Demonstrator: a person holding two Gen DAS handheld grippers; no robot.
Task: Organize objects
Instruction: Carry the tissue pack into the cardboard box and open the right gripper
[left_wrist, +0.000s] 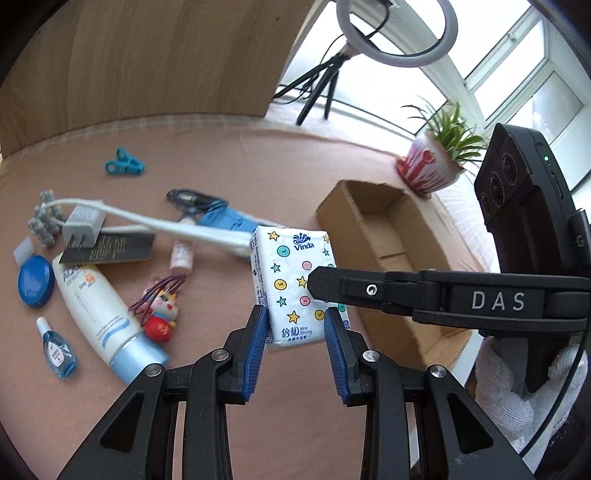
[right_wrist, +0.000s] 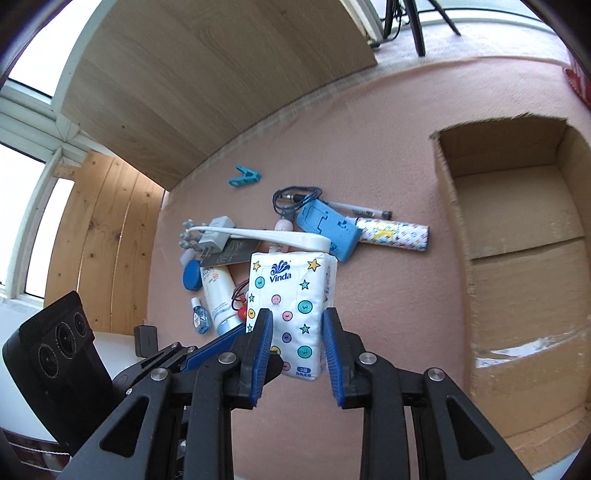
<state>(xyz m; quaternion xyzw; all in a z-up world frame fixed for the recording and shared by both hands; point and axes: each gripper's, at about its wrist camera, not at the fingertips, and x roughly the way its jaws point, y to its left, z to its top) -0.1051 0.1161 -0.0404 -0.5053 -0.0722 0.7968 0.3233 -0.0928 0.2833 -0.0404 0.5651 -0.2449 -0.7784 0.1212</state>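
A white Vinda tissue pack (left_wrist: 291, 280) printed with stars and buttons is held up above the pink table. My left gripper (left_wrist: 297, 325) is shut on its lower end, blue pads against both sides. The right gripper's finger (left_wrist: 332, 286) reaches in from the right across the pack's front face. In the right wrist view my right gripper (right_wrist: 297, 332) is shut on the same tissue pack (right_wrist: 291, 295), and the left gripper's blue pad (right_wrist: 210, 350) comes in from the lower left. An open, empty cardboard box (left_wrist: 388, 229) lies just right of the pack, and in the right wrist view the cardboard box (right_wrist: 517, 240) also lies to the right.
Left of the pack lies a clutter: sunscreen tube (left_wrist: 92, 306), blue round tin (left_wrist: 34, 280), eye-drop bottle (left_wrist: 57, 349), toy figure (left_wrist: 162, 314), charger (left_wrist: 83, 225), blue stand (right_wrist: 327, 229), patterned tube (right_wrist: 395, 234), blue clip (left_wrist: 123, 166). A plant pot (left_wrist: 428, 166) and a tripod (left_wrist: 321, 85) stand behind.
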